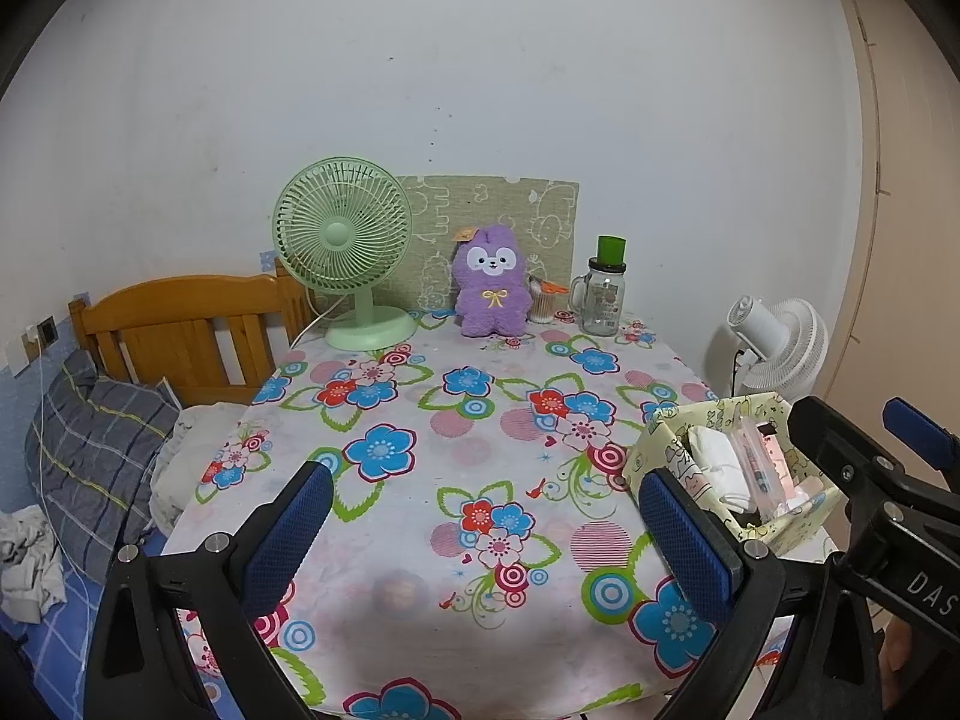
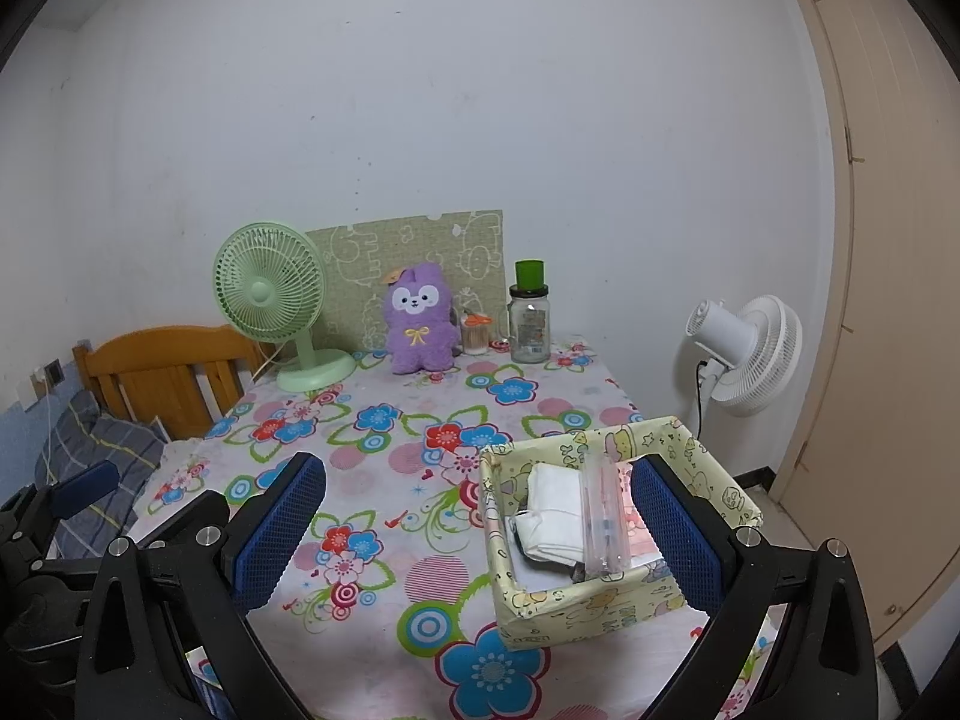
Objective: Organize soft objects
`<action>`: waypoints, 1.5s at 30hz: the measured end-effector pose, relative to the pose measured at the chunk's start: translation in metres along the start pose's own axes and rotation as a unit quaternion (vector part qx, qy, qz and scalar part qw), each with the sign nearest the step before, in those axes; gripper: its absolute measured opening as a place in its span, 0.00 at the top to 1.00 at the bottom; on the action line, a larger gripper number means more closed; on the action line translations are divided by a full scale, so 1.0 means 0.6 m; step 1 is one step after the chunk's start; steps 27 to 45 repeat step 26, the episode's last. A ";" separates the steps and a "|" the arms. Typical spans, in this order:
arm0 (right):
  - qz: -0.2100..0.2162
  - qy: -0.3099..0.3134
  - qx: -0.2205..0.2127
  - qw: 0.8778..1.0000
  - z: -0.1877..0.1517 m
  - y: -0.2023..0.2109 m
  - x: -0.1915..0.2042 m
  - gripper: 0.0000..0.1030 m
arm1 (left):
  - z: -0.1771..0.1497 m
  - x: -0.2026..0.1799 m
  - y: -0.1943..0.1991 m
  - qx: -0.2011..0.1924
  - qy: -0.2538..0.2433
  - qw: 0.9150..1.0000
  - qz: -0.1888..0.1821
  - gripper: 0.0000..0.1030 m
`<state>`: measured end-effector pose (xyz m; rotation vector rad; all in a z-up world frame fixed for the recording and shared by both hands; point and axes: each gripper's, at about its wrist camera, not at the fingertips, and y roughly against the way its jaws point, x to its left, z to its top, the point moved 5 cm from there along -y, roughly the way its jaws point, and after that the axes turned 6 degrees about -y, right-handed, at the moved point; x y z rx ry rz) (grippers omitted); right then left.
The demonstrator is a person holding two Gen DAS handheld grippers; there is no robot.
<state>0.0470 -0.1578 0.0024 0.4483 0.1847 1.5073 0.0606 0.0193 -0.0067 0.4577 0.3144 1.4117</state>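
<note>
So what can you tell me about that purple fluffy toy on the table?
The purple plush toy looks soft and fuzzy, with rounded ears, a white face patch with dark eyes, a small yellow bow on its chest and an orange tag by one ear. It sits upright at the far end of the flowered tablecloth, against the green patterned board, between the green desk fan and the glass jar. Neither gripper touches it.

Both wrist views face the table (image 1: 480, 396) lengthwise toward the wall.
</note>
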 end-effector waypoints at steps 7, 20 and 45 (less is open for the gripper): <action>0.000 0.000 0.000 1.000 0.000 0.000 0.000 0.00 | 0.000 -0.001 0.000 0.000 0.000 1.000 0.000 0.00; -0.001 -0.001 0.001 1.000 0.000 -0.002 -0.002 0.00 | 0.004 0.002 0.001 -0.003 -0.003 1.000 0.002 0.00; -0.001 -0.001 0.002 1.000 -0.001 -0.003 -0.002 0.00 | 0.006 0.003 0.000 -0.003 -0.003 1.000 0.001 0.00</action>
